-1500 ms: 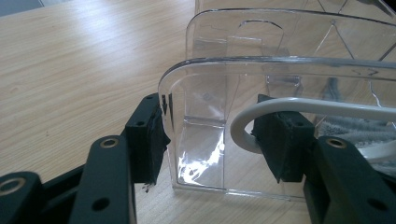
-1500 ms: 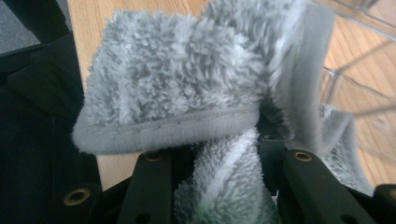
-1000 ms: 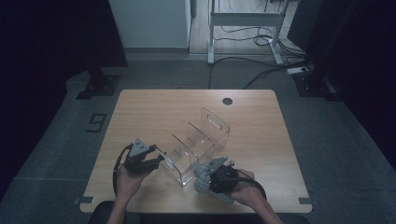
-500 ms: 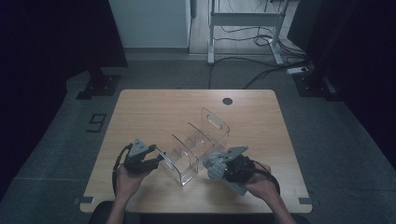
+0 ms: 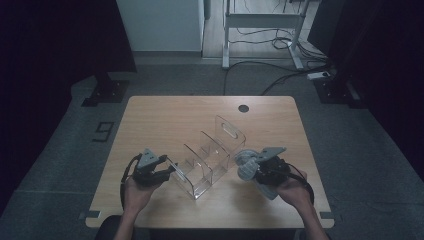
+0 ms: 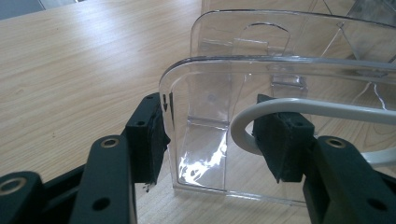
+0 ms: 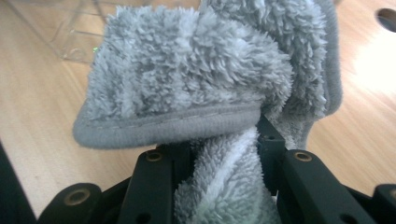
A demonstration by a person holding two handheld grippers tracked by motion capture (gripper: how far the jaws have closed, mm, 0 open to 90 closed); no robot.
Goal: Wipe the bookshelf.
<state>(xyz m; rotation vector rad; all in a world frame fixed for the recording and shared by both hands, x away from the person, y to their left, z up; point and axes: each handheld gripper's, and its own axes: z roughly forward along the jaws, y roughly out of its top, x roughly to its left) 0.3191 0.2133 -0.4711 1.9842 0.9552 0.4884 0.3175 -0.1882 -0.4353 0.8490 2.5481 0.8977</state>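
The right claw pinched a soft grey cloth; the left claw clamped the stiff, slippery clear organiser's 7 o'clock end wall.

Wooden table, grey carpet floor

wooden table, clear acrylic organizer on it

Clear plastic organizer: transparent, upright dividers, tall end panel with slot handle at far end. Stands on wooden table, near front edge, set diagonally, low end toward person's left. Rounded near wall sits between left jaws.

Grey cloth: fluffy microfibre, stitched hem, bunched and folded over. Pinched in right jaws, off table, just beside organizer's right side.
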